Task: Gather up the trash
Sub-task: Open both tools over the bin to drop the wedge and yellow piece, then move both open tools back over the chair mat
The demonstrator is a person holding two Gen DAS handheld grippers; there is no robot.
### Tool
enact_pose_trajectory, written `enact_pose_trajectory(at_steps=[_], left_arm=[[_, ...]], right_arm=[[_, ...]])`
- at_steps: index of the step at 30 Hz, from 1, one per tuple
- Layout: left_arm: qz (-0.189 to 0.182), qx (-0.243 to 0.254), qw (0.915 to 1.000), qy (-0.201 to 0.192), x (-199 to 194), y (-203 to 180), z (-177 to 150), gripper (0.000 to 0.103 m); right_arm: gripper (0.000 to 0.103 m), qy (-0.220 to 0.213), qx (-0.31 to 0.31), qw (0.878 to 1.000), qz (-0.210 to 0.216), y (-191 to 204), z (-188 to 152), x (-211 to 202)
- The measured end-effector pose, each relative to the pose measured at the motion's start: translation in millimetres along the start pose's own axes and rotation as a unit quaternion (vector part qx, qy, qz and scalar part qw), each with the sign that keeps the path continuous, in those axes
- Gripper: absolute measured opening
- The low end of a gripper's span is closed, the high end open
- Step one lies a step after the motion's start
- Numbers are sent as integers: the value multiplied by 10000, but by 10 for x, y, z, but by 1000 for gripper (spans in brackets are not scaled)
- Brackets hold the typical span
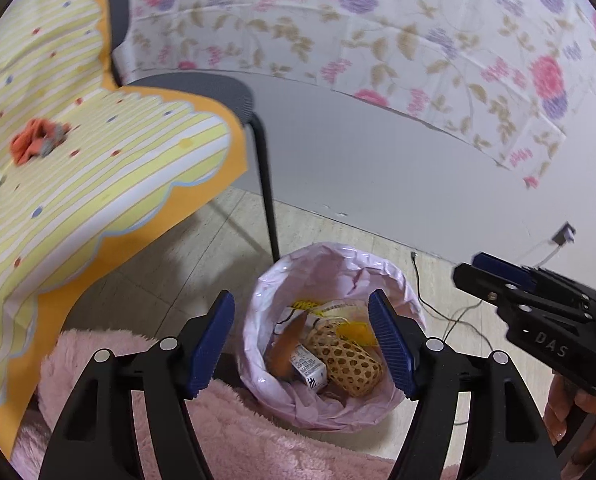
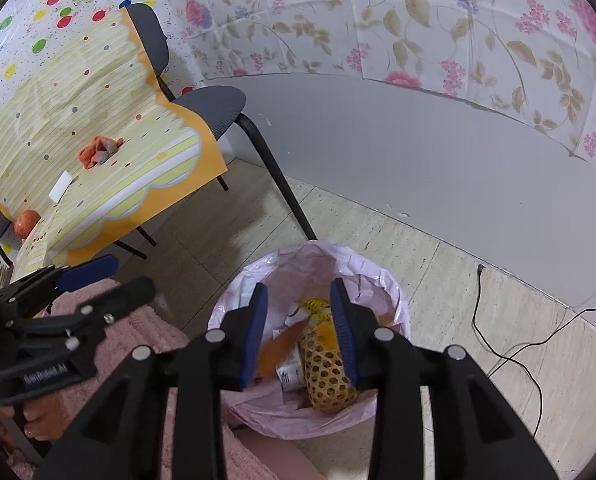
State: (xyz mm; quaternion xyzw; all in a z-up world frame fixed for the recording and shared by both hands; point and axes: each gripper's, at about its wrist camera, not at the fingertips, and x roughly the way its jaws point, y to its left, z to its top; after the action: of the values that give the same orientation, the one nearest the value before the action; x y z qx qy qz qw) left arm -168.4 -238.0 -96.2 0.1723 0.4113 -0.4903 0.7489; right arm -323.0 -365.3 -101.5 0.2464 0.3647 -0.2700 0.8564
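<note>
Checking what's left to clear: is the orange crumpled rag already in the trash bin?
No, the orange rag lies on the striped tablecloth, apart from the pink-lined bin.

Pink-lined bin [image 1: 408, 300] and black cable [image 2: 510, 354] on floor [image 2: 438, 272]

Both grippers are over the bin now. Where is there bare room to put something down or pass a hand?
Bare floor lies between the pink-lined bin and the grey wall, bordered on the right by a black cable. The striped tablecloth is mostly open around the orange rag and white block. The bin is crowded: mesh sleeve, small carton, wrappers.
</note>
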Motion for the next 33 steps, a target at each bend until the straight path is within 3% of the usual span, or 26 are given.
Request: enact_pose_trajectory(at_steps=[9,16,19,21,25,33], left_arm=[[380,-252,9989,-141,-196,176,-12,70],[781,-471,9946,-492,-594,434,12,72],[964,-667,9913,-606,-726,593,-2,77],[1192,-849,9870,-661,-824,742,-13,80],[2021,-1132,9712,-566,-939,1035,-53,80],[2660,-1858,9450,-406,-1110,1599,-214,80]], right_arm=[[32,-209,-76,9998,4,47,71,-135],[32,-648,-656,9957,31,370,267,-332],[32,-627,-879,9940,146,543,373,-293],[32,-625,-1011,9925,269,675,431,-253],[36,-570,-1327,9874,641,1040,541,-125],[50,-332,-1924,9714,1353,1785,690,160]])
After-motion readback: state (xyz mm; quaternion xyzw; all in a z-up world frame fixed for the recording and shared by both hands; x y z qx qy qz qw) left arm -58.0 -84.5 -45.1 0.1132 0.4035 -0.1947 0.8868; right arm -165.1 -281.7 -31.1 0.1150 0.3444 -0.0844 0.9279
